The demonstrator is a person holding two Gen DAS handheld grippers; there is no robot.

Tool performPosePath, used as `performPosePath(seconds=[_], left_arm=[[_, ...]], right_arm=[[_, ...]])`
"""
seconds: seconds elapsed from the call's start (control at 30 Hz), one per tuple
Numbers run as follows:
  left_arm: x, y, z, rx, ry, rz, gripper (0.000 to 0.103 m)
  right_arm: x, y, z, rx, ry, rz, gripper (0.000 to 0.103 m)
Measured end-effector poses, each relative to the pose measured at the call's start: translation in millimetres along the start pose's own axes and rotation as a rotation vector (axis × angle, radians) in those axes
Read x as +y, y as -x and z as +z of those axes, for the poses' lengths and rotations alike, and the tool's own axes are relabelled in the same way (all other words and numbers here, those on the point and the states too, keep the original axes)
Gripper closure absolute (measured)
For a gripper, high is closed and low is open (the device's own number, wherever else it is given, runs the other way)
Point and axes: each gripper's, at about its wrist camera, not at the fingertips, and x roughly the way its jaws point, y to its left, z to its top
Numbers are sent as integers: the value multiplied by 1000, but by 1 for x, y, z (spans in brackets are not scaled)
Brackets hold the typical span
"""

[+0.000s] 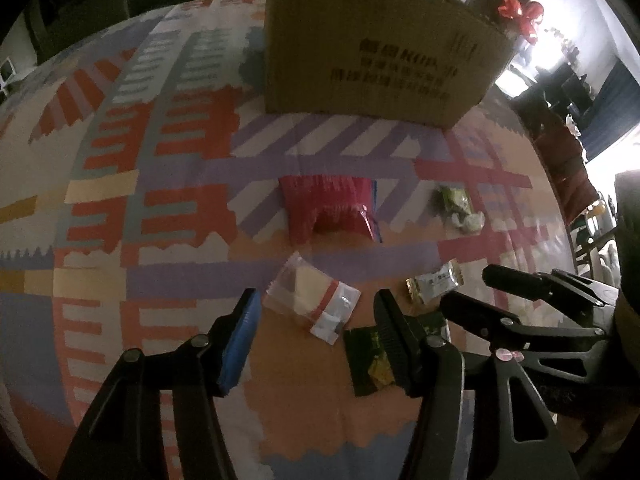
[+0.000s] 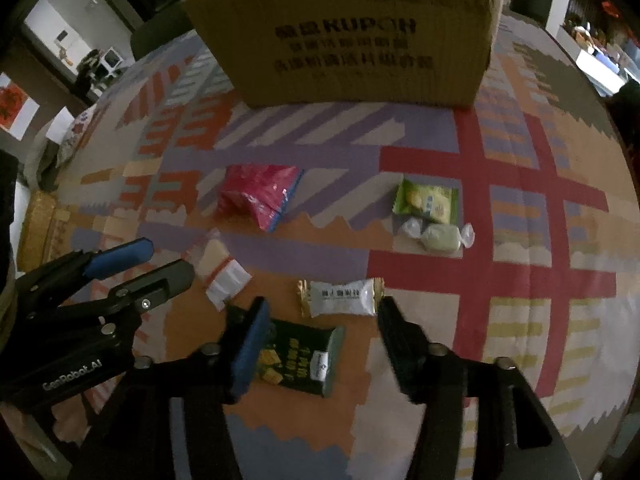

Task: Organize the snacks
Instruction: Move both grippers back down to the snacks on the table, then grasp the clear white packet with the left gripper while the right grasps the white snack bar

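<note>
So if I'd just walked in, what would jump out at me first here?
Probably the big cardboard box standing at the far side of the loudly patterned tablecloth. Then the scattered snacks before it: a bright pink bag in the middle, a dark green cracker packet nearest. The left gripper and right gripper hang open above them, holding nothing.

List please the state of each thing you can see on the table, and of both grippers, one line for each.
Cardboard box: upright, top out of view.
Red packet: sealed, lying loose.
Clear bag: lying flat.
White and gold packet: sealed, flat.
Dark green packet: sealed, flat.
Light green packet: lying flat.
Wrapped candy: both ends twisted shut.
Left gripper: jaws open, empty.
Right gripper: jaws open, empty.
</note>
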Motion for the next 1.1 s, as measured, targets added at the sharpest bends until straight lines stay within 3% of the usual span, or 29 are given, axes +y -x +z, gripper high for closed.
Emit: performPosePath(seconds=[0.4, 0.83, 0.93, 1.0, 1.1], left_arm=[[1, -30, -1, 67, -35, 11, 37], [-1, -40, -1, 43, -99, 63, 36], [-7, -41, -4, 21, -116, 92, 39], [-11, -41, -7, 5, -138, 115, 49], [-13, -41, -9, -5, -143, 104, 55]], right_arm=[[-2, -20, -4, 55, 9, -19, 43], [-3, -33, 0, 59, 29, -52, 43], [-3, -35, -1, 52, 43, -57, 43], [0, -35, -1, 50, 62, -73, 43], [4, -36, -2, 43, 89, -90, 43]])
